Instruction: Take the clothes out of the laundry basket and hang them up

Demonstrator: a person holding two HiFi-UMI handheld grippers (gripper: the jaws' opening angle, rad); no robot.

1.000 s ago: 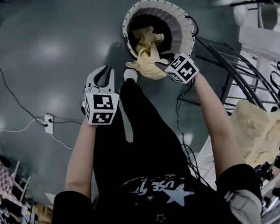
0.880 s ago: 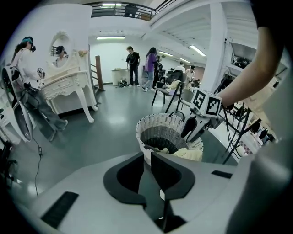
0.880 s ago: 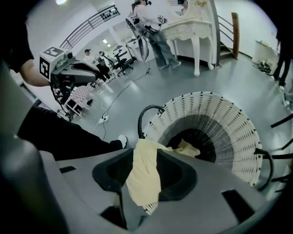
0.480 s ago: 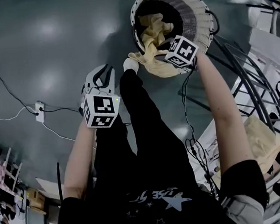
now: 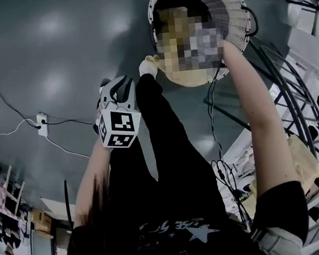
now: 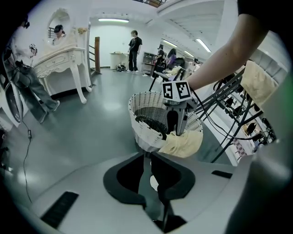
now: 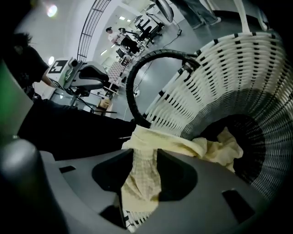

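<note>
Right tongs (image 7: 145,154) are down at the rim of the laundry basket (image 7: 219,82), with a fold of the yellow cloth (image 7: 143,183) bunched between the pads and touching both. The jaws have just been easing apart, so I judge the bite loose.

The rest of the cloth lies partly inside the basket and partly draped over the near rim.

Left tongs (image 5: 123,87) are clenched on nothing, hanging to the left and clear of the basket.

Step in hand, as I read it: getting a sound hold before lifting the garment out.

- Close firmly on a thick fold, not an edge.
- Lift straight up so the cloth clears the rim and the black hoop handle (image 7: 137,77) without snagging.
- Bring the left tongs in to take a second corner once it hangs free.
- The drying rack (image 5: 291,100) stands to the right.
</note>
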